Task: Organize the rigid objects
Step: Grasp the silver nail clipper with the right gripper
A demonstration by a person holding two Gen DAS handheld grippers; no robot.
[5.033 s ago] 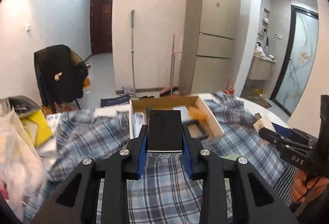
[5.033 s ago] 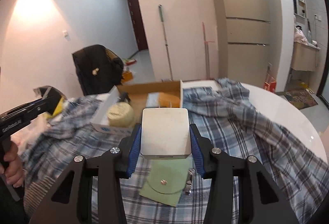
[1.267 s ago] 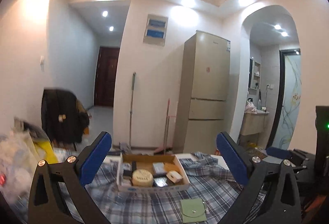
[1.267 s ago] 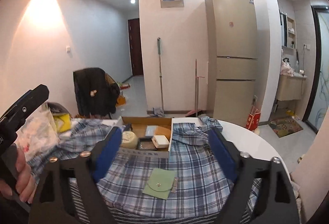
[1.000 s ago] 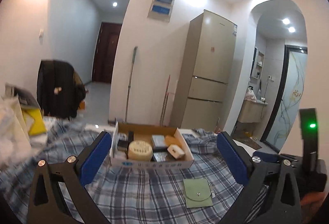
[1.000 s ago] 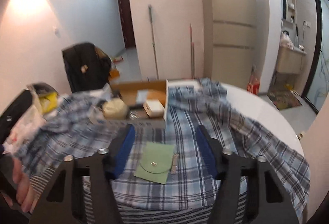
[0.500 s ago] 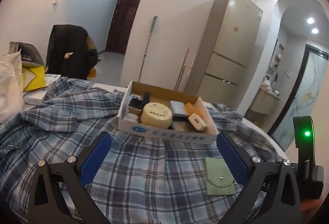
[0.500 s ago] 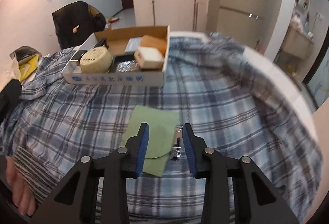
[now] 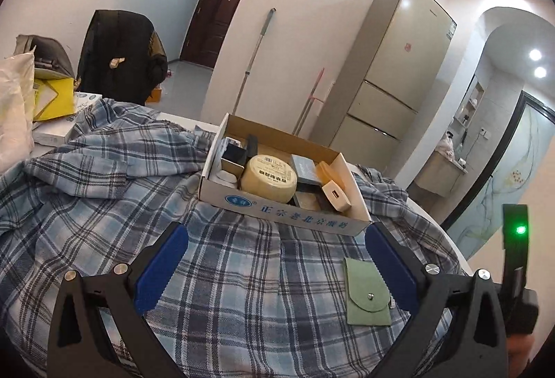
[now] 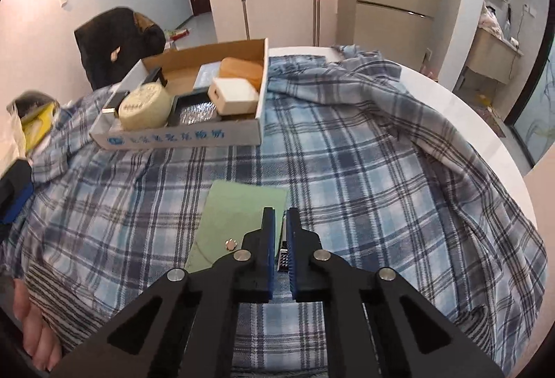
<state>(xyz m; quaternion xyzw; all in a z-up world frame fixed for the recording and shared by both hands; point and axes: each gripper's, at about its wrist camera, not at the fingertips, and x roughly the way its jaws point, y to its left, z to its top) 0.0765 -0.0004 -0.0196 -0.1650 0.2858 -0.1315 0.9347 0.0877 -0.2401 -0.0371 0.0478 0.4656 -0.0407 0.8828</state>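
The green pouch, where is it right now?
The green pouch lies flat on the plaid cloth, just in front of the cardboard box, with the right fingers over its right edge.

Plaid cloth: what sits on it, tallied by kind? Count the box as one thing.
cardboard box: 1
green pouch: 1
small metal piece: 1
Total: 3
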